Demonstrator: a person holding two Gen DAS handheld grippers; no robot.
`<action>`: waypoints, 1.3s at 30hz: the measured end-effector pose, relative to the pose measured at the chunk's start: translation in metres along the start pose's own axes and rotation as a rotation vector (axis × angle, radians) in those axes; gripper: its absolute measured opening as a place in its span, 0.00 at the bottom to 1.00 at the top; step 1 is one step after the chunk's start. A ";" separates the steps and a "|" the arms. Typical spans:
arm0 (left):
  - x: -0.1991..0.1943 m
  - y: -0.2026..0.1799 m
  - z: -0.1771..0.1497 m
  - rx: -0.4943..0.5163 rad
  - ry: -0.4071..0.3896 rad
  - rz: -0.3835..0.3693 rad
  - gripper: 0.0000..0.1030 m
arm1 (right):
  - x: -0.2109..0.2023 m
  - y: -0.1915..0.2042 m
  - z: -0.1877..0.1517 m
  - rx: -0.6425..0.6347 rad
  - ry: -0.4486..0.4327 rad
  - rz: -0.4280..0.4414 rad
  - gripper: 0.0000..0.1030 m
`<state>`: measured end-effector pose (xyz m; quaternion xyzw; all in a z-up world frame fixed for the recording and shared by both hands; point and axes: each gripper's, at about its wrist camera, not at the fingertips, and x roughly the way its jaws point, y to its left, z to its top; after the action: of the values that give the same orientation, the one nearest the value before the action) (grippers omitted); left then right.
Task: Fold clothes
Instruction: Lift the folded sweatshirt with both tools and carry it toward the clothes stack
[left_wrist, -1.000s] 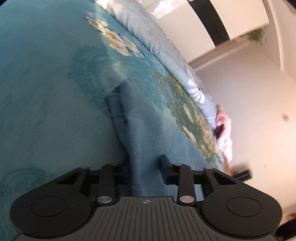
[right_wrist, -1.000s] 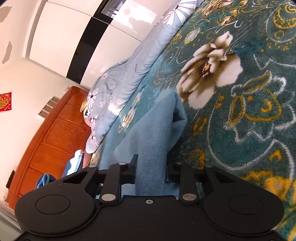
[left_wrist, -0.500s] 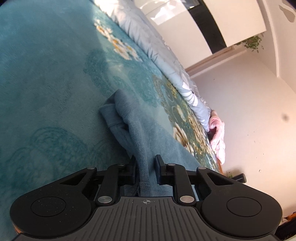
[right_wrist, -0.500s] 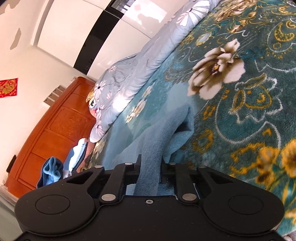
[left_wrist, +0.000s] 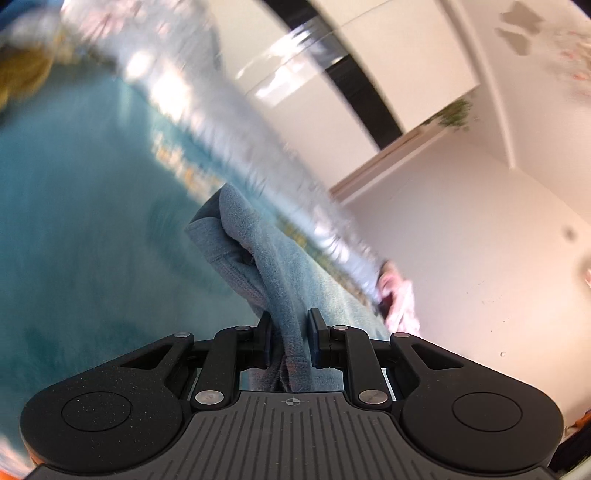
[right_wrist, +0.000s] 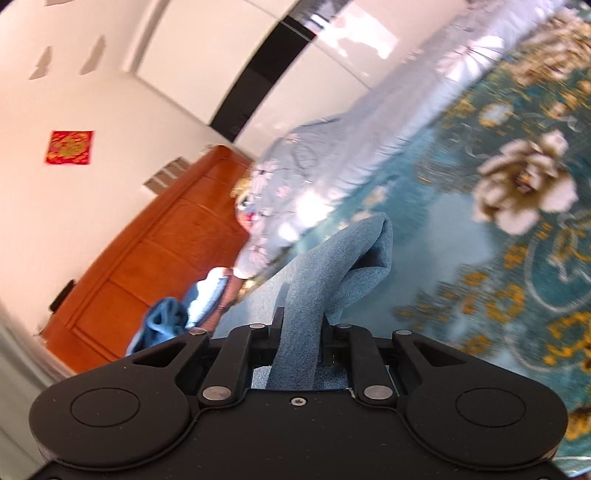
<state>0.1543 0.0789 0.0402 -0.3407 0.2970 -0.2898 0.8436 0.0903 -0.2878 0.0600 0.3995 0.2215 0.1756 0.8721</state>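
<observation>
A grey-blue fleece garment (left_wrist: 255, 254) hangs bunched from my left gripper (left_wrist: 289, 325), which is shut on its edge and holds it above the teal bedspread (left_wrist: 74, 221). My right gripper (right_wrist: 300, 321) is shut on another edge of the same garment (right_wrist: 332, 266), which rises in a folded ridge ahead of the fingers above the teal flowered bedspread (right_wrist: 517, 258). The rest of the garment is hidden behind the grippers.
A pale blue flowered quilt (right_wrist: 332, 155) lies along the far side of the bed, also in the left wrist view (left_wrist: 207, 110). A wooden headboard (right_wrist: 147, 258) with blue clothes (right_wrist: 166, 317) stands left. A pink cloth (left_wrist: 399, 295) lies by the wall.
Both grippers have closed on the garment's edges and lifted it off the bedspread. The views have tilted up toward the walls, and the left view is blurred by motion.
</observation>
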 end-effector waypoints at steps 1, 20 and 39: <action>-0.008 -0.005 0.004 0.020 -0.021 -0.007 0.14 | 0.001 0.008 0.002 -0.012 -0.002 0.015 0.16; -0.134 -0.050 0.104 0.183 -0.330 -0.086 0.14 | 0.046 0.160 0.046 -0.206 0.032 0.324 0.18; -0.259 0.002 0.179 0.125 -0.582 0.073 0.14 | 0.168 0.295 0.028 -0.353 0.222 0.536 0.20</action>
<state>0.1094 0.3312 0.2234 -0.3460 0.0363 -0.1672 0.9225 0.2082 -0.0416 0.2638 0.2646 0.1685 0.4767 0.8212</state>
